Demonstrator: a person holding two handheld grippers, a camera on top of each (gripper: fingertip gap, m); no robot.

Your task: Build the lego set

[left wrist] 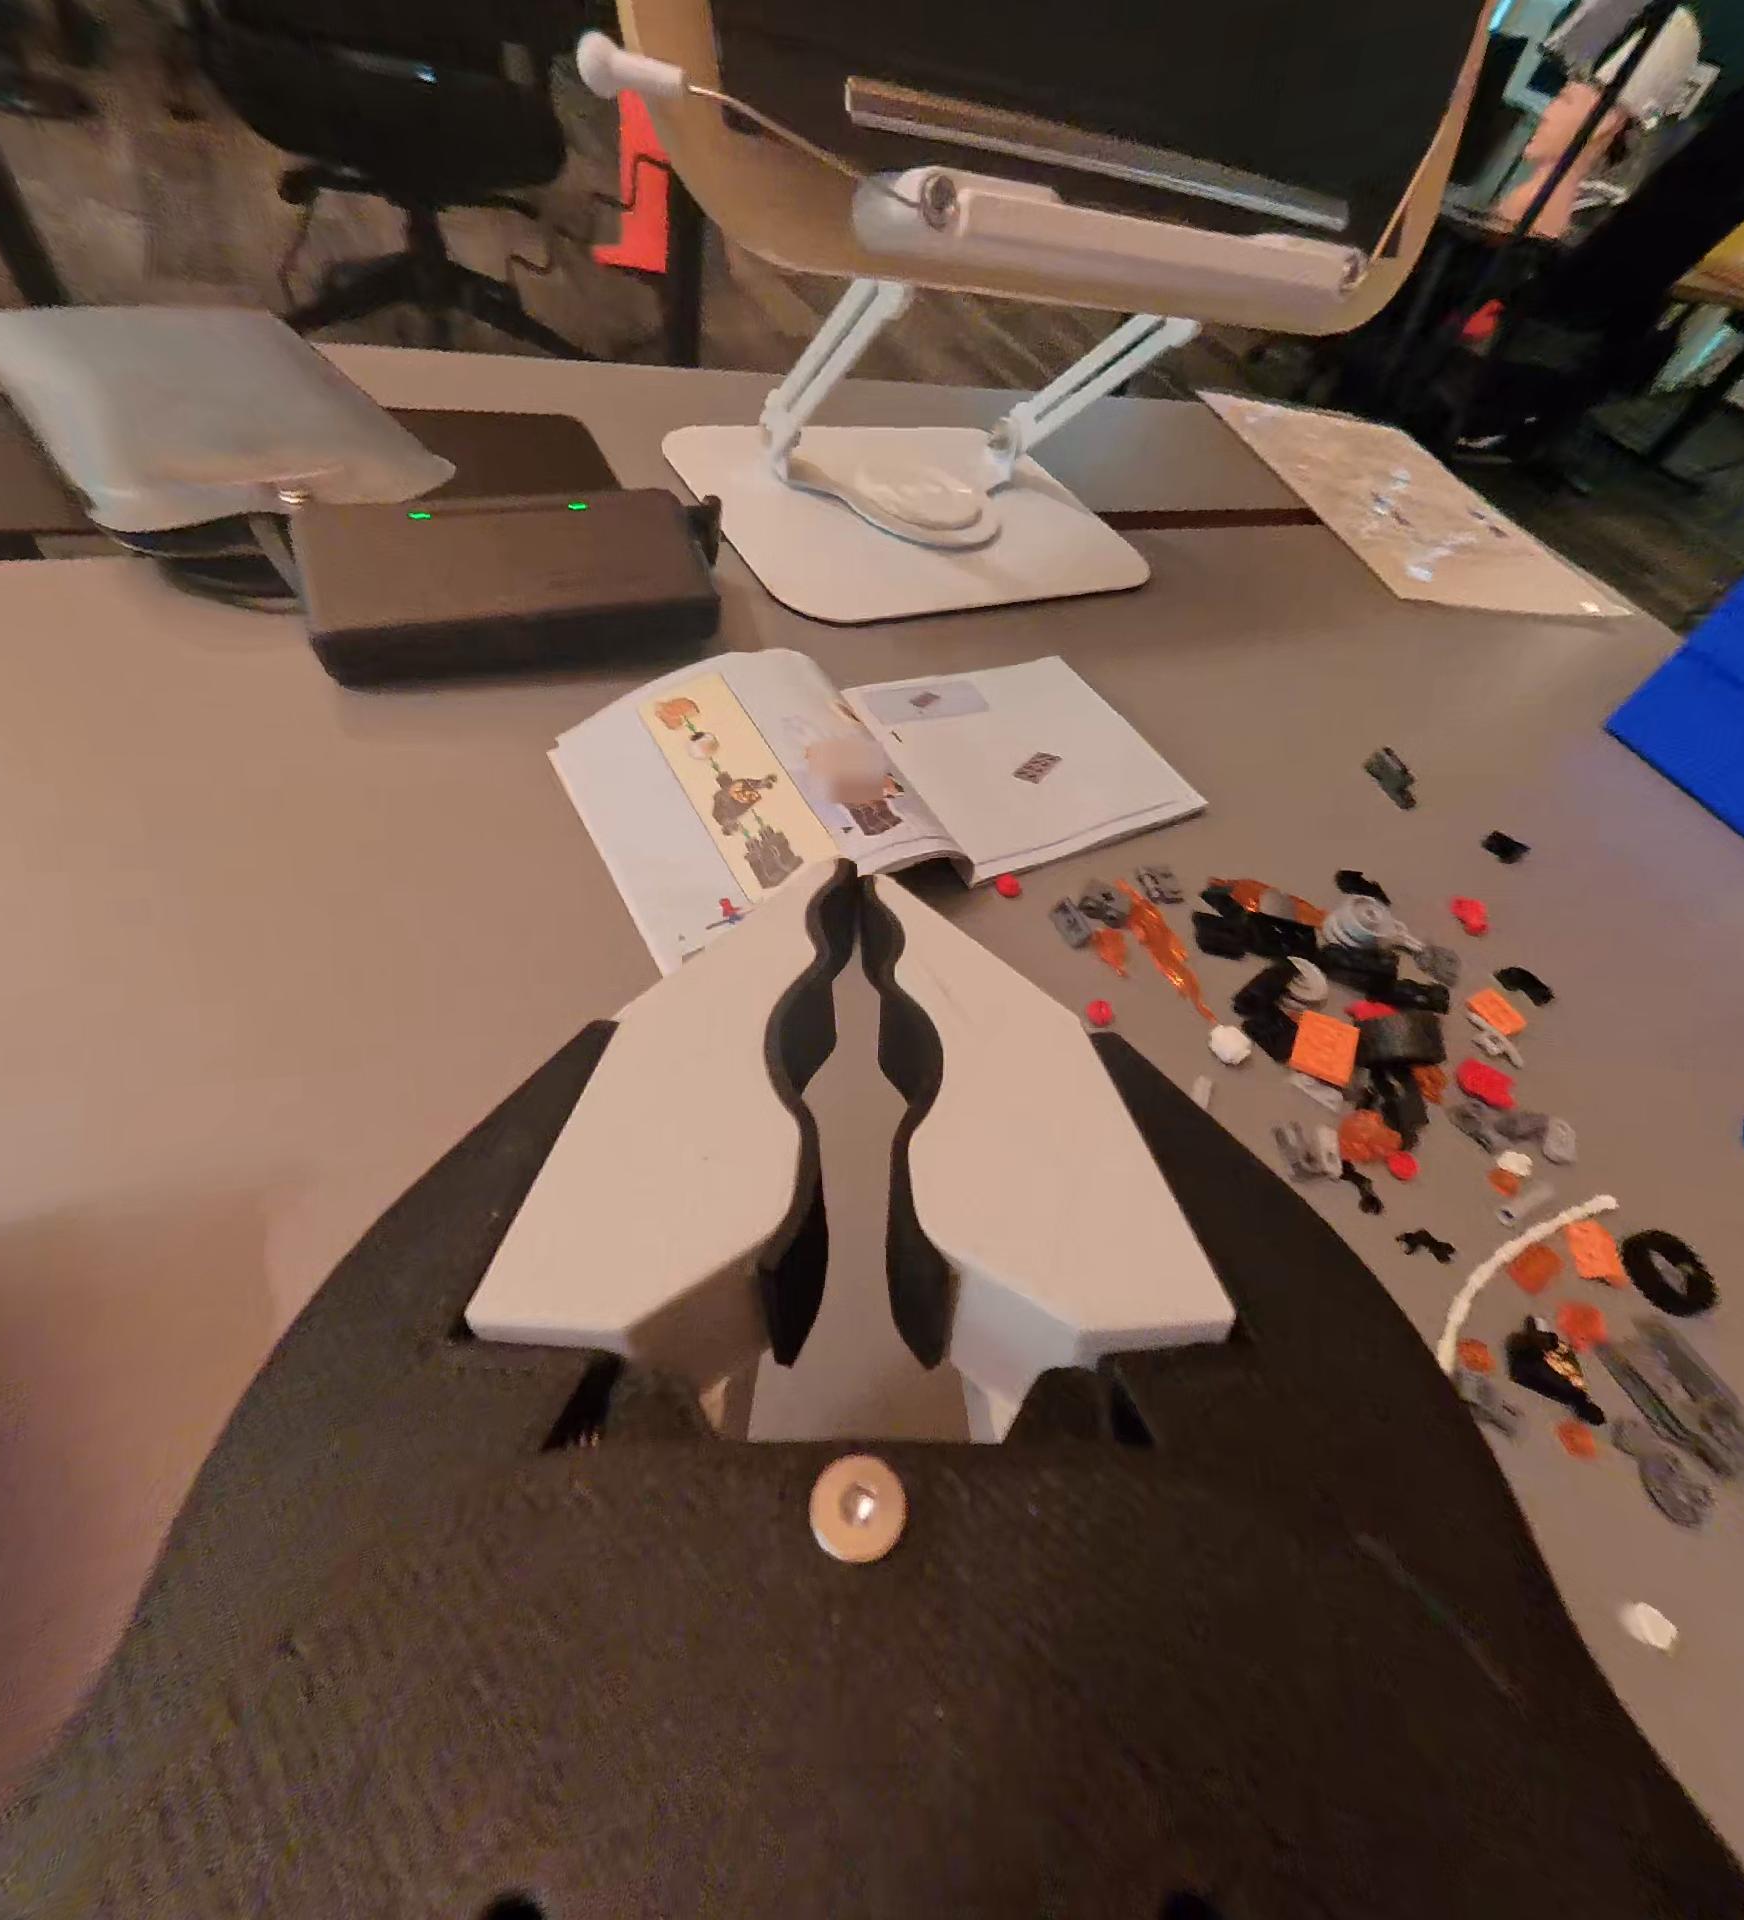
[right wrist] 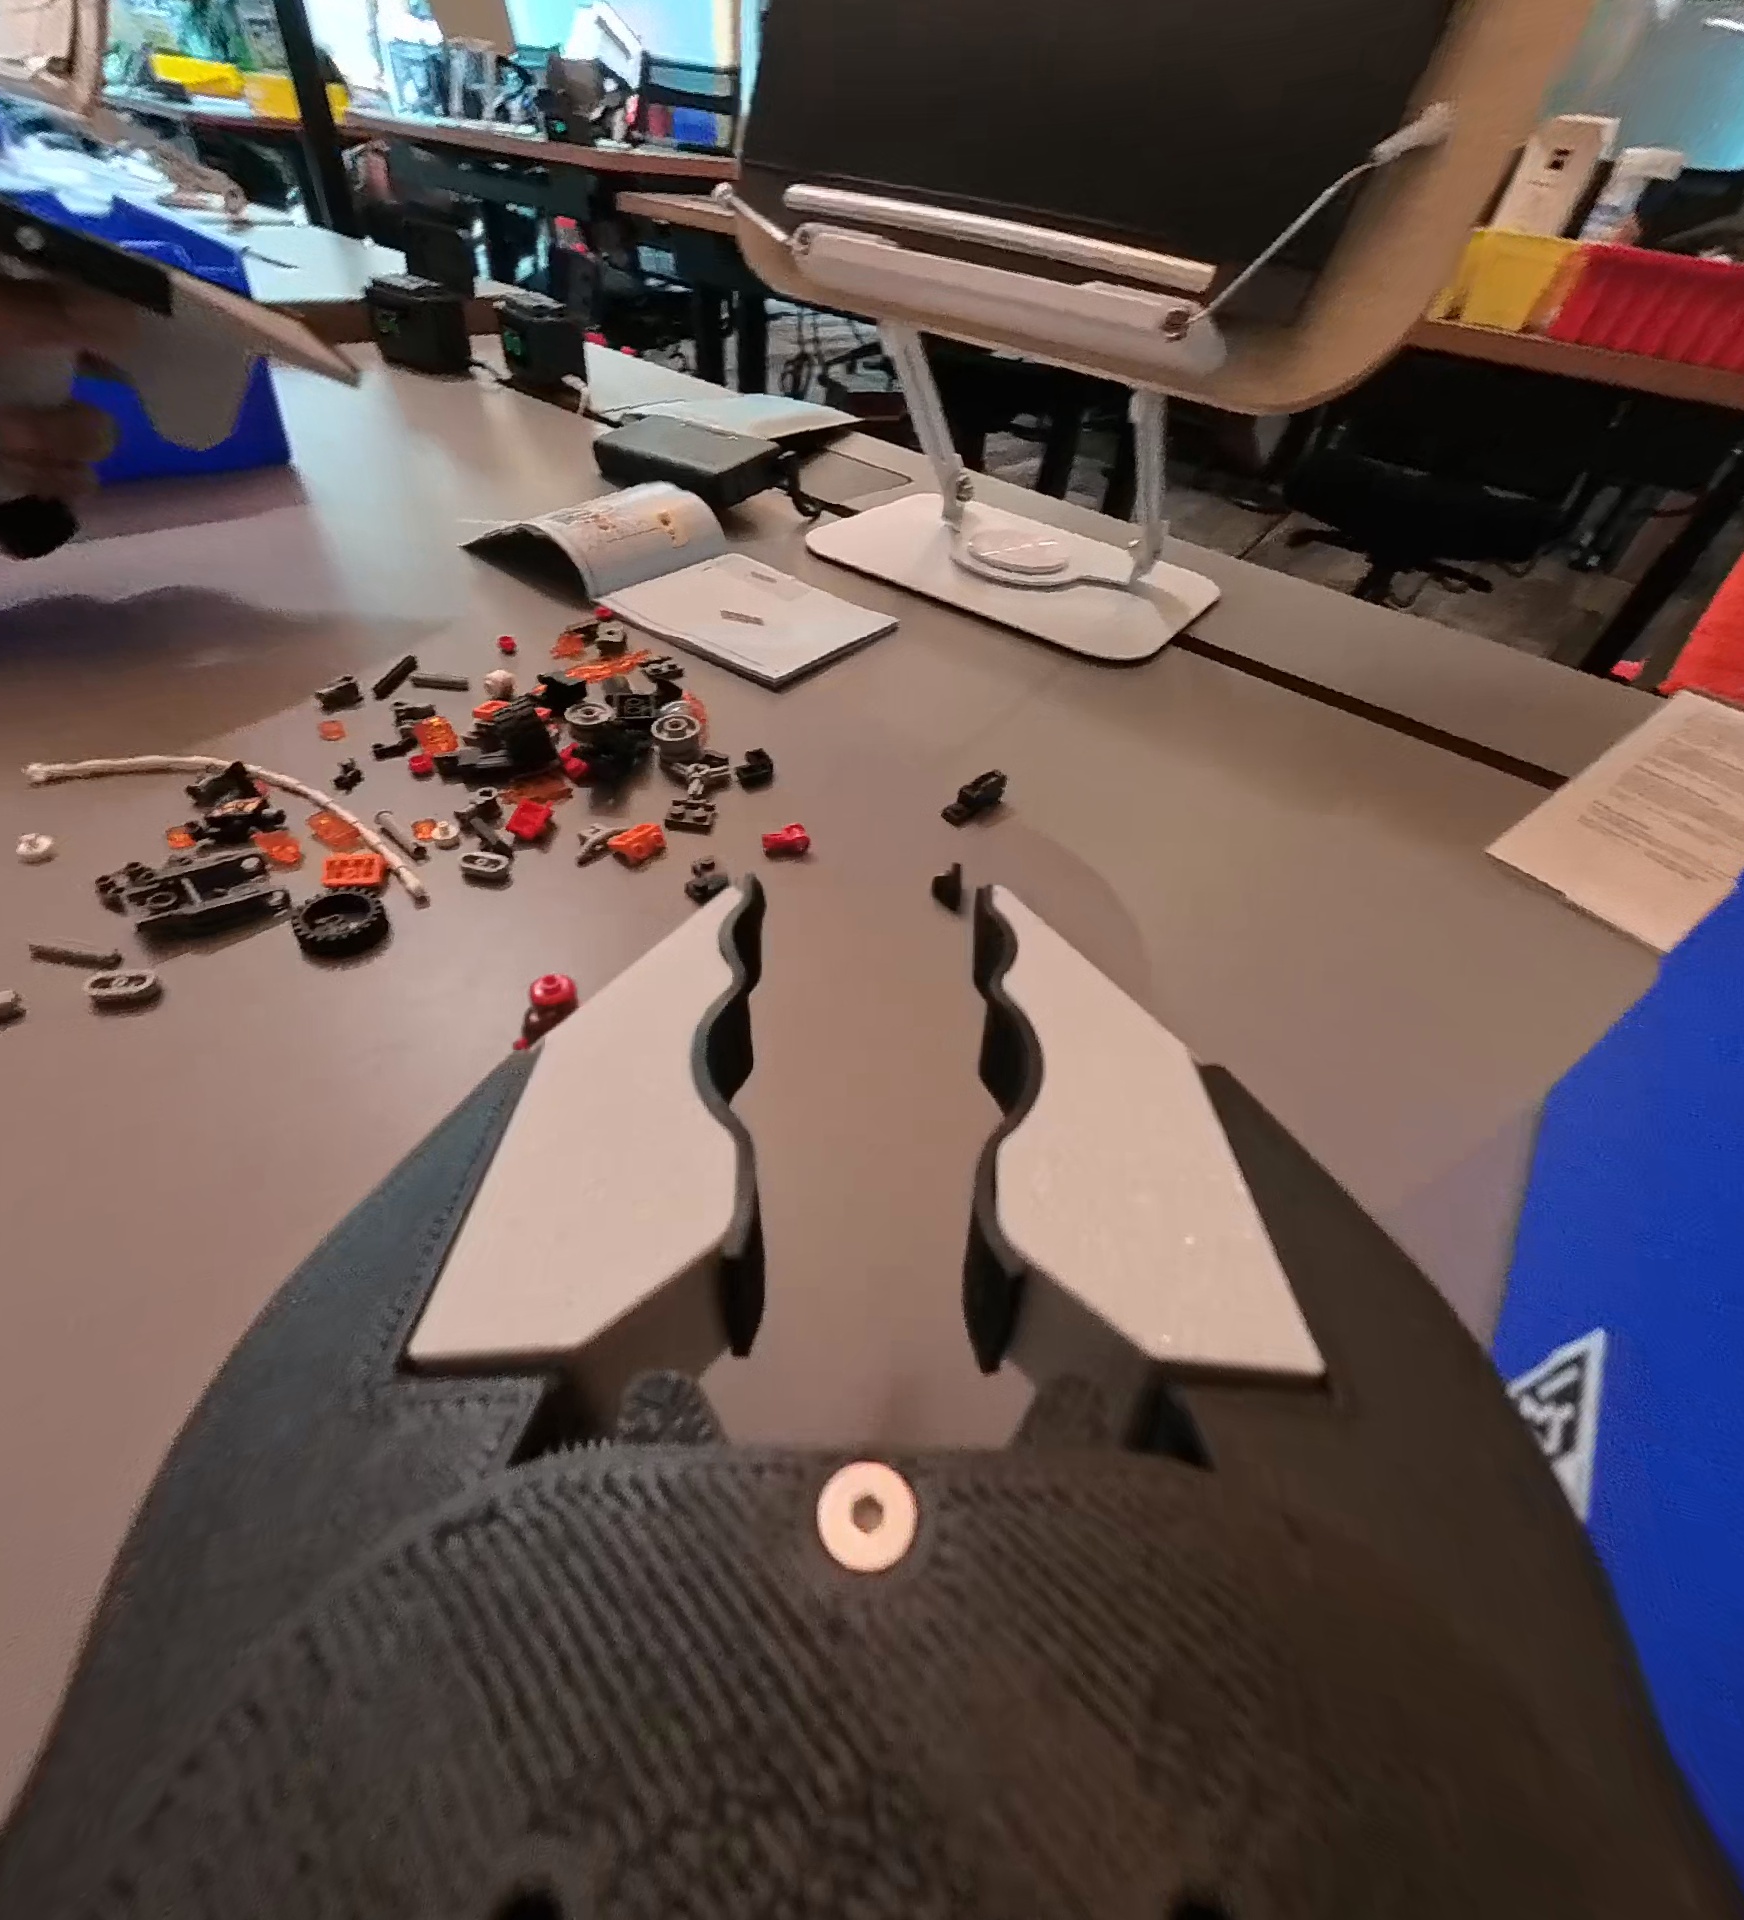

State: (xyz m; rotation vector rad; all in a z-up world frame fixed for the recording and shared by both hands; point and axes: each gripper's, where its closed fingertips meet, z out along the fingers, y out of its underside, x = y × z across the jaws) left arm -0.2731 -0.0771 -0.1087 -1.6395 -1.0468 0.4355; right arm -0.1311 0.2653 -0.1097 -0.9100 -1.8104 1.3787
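Observation:
Loose lego pieces (left wrist: 1367, 1039) in black, orange, red and grey lie scattered on the grey table (left wrist: 224, 935), also in the right wrist view (right wrist: 515, 748). An open instruction booklet (left wrist: 951, 769) lies behind them (right wrist: 743, 613). My left gripper (left wrist: 852, 883) is shut, its tips meeting in front of the booklet with nothing seen between them. The right wrist view shows it held high at the far left (right wrist: 224, 332). My right gripper (right wrist: 868, 899) is open and empty above the table. A small black piece (right wrist: 946, 885) lies just beyond its right fingertip (right wrist: 993, 914).
A white tablet stand (left wrist: 909, 540) holding a screen stands behind the booklet. A black box (left wrist: 504, 582) with green lights lies to its left. A blue bin (right wrist: 1678, 1247) stands at the right, with a paper sheet (right wrist: 1668, 821) beyond it. A black tyre (right wrist: 338, 920) and a white cord (right wrist: 224, 774) lie among the pieces. Tip to tip, the grippers are about 40 cm apart. From my right tips it is roughly 12 cm to the small black piece (right wrist: 946, 885); from my left, 35 cm. It is also in sight in the left wrist view (left wrist: 1509, 850).

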